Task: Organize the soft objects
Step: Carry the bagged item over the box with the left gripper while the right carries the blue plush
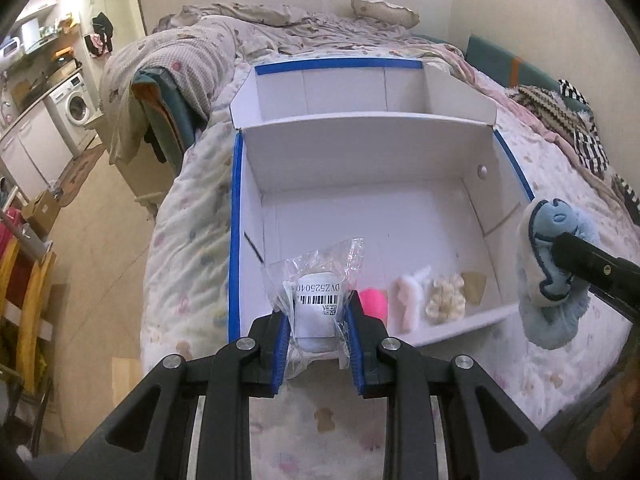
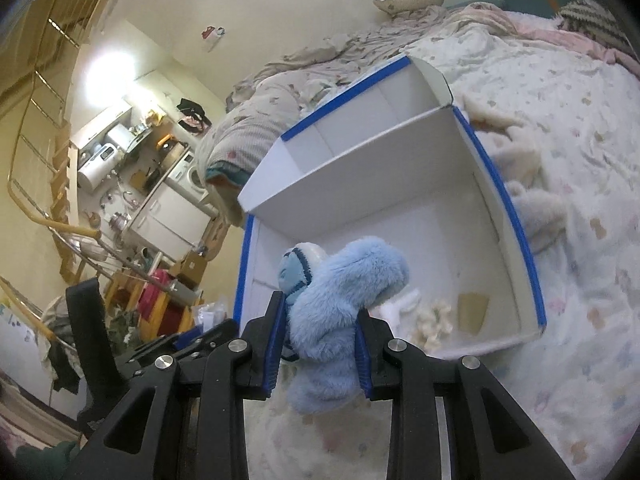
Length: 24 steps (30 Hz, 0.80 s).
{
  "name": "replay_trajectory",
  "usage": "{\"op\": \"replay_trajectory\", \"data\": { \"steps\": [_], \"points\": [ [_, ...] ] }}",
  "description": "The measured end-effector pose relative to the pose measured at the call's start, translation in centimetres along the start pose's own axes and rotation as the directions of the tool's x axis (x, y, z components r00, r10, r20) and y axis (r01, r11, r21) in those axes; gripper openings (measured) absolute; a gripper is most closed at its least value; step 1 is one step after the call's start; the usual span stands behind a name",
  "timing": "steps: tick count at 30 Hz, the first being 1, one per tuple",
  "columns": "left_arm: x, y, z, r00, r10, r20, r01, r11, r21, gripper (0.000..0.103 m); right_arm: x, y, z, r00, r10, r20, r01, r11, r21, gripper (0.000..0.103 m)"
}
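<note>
A white cardboard box with blue taped edges [image 1: 360, 160] lies open on the bed. My left gripper [image 1: 318, 312] is shut on a clear plastic bag with a white soft item and a barcode label [image 1: 316, 300], held over the box's near edge. My right gripper [image 2: 320, 320] is shut on a fluffy light-blue plush toy [image 2: 340, 292], held above the box [image 2: 400, 168]; the toy also shows in the left wrist view [image 1: 556, 276] at the box's right corner. Inside the box lie a pink ball [image 1: 374, 300], a white fluffy piece [image 1: 410, 296] and a cream scrunchie [image 1: 446, 298].
The bed has a flower-print quilt [image 1: 192, 248] and rumpled bedding [image 1: 280, 24] behind the box. Striped and knitted clothes [image 1: 576, 120] lie at the right. A washing machine [image 1: 76, 106] and cabinets stand at the left past the floor. A cream fluffy cloth [image 2: 516, 160] lies beside the box.
</note>
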<state>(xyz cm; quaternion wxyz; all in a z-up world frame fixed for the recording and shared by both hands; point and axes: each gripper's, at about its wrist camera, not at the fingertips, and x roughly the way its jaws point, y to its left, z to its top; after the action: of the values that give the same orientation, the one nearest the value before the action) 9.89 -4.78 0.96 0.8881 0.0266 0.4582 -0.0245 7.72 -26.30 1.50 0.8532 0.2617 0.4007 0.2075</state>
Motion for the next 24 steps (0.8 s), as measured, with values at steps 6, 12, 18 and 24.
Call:
{"op": "replay_trajectory", "data": {
  "steps": [6, 12, 18, 24],
  "points": [
    [1.9, -0.3, 1.6, 1.0, -0.001, -0.009, 0.001, 1.0, 0.002, 0.023, 2.4, -1.4, 1.1, 0.999, -0.017, -0.048, 0.018, 1.0, 0.02, 0.032],
    [4.0, -1.4, 2.4, 1.0, 0.0, -0.016, 0.0, 1.0, 0.019, 0.023, 4.6, -1.7, 1.8, 0.994, -0.057, -0.089, 0.057, 0.998, -0.008, 0.032],
    [6.6, -2.0, 2.3, 0.999, -0.011, -0.042, 0.011, 1.0, 0.005, 0.023, 6.6, -2.4, 1.6, 0.987, -0.095, -0.13, 0.095, 0.995, -0.005, 0.032],
    [8.5, -1.8, 1.4, 0.995, -0.034, -0.09, 0.031, 0.999, -0.031, 0.023, 7.9, -2.9, 0.8, 0.978, -0.122, -0.169, 0.125, 0.992, 0.008, 0.033]
  ]
}}
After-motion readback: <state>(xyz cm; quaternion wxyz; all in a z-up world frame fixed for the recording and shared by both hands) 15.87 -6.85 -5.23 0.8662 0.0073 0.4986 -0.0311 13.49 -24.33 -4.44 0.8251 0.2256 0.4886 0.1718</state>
